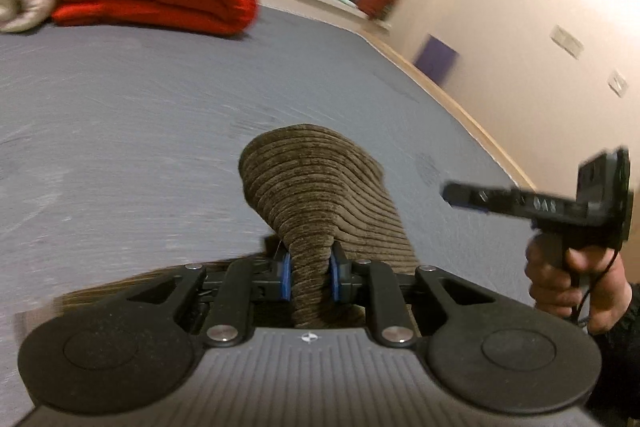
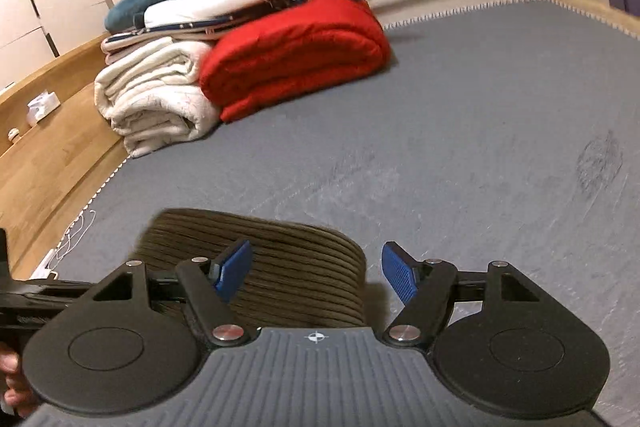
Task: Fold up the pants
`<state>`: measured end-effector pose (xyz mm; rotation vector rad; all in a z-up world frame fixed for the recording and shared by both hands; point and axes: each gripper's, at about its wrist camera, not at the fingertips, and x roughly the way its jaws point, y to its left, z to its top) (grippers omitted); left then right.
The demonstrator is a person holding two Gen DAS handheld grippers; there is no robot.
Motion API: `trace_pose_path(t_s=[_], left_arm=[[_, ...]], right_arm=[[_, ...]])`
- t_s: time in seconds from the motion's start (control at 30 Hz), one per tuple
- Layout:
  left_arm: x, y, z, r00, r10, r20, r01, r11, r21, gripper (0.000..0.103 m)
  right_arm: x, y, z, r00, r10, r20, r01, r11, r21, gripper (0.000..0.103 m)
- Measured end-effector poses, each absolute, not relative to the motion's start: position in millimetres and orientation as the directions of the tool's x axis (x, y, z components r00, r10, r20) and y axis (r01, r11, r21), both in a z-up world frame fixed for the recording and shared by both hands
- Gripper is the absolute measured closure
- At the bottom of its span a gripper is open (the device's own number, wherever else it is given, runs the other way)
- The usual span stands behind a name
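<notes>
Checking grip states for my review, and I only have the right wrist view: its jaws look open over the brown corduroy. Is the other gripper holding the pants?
Observer: Yes. The left gripper is shut on a bunched fold of the pants.
Operator: Is that fold lifted?
Observer: It stands up above the grey bed cover.
Operator: Anything held by the right gripper?
Observer: No; the right gripper looks empty from the left view.
</notes>
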<state>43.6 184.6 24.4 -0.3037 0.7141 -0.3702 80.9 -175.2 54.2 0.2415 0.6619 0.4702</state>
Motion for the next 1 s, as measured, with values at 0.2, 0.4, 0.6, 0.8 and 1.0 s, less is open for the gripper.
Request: trace_pose_path(t_s=[0.2,0.4,0.6,0.8,1.0], left_arm=[[19,264,29,0.736,-0.309,-0.603,0.060,0.916,-0.396,0.085],[8,316,13,0.687,-0.255,-0.680,-0.070,0.909,-0.411,0.081],[19,336,-5,0.642,-0.182,-0.745,-0.208,0.894,-0.397,0.024],[38,327,-38,0.530,-0.276,-0.802,-0.201,0.878,-0.435,0.014],[42,333,-61,0.514,-0.332,-0.791,-0.205,0.848,-0.489,0.009]], right_arm=[[84,-151,40,0.600,0.542,-0.588,-0.378,0.840,0.389,0.027],[81,-118,20,0.486,0.588,-0.647,-0.411,0.807,0.424,0.026],[87,-96,9,0.429,0.625,-0.652,-0.391,0.779,0.490,0.020],[106,-94,-10,0.370,0.677,-0.637,-0.282,0.735,0.617,0.015],[115,-98,2,0.395,0.696,-0.599,-0.283,0.713,0.641,0.015]])
